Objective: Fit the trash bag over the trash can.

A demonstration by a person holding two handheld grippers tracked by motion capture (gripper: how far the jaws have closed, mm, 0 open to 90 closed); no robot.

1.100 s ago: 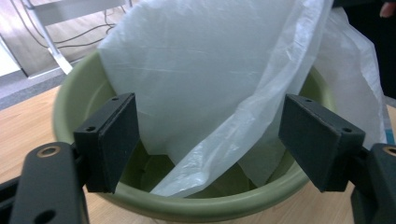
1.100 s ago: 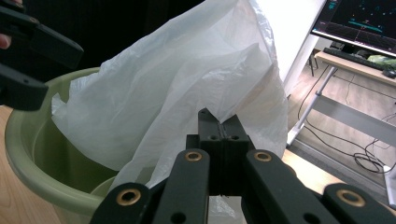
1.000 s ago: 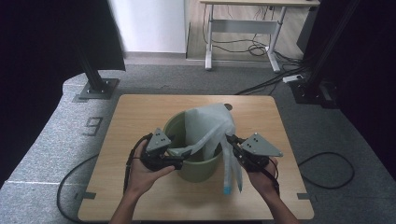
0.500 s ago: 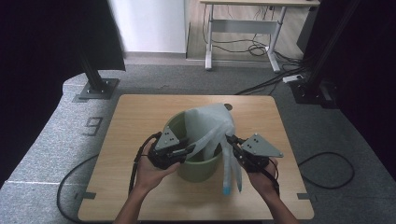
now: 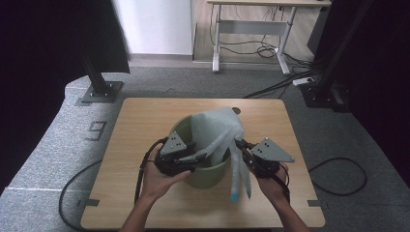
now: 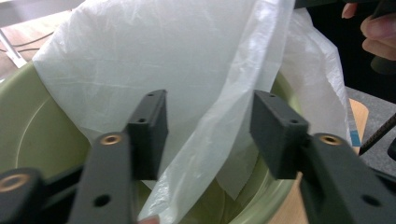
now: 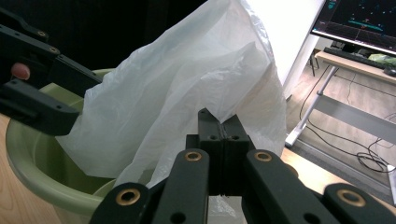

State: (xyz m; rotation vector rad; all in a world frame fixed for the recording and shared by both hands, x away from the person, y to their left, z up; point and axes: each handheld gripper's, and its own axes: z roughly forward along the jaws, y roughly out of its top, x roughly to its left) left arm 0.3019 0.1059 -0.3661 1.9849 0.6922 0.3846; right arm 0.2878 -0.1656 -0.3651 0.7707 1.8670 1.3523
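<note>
The right tool [image 7: 219, 135] is pressed together, pinching a fold of the thin white bag [image 5: 215, 128]. The left tool [image 6: 210, 135], its 2 jaws just opening, stands spread around another fold, pads clear. The bag hangs half inside the green bucket [image 5: 203, 176] on the bench [image 5: 140, 121]; it looks light, limp and slippery, best gripped at its rim. Both hands flank the bucket, held low

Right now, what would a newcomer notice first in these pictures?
The white plastic bag stands out first, puffed up over the green bin at the middle of the wooden table. The right claw pinches the bag's edge, while the left claw stands open around a fold.
</note>
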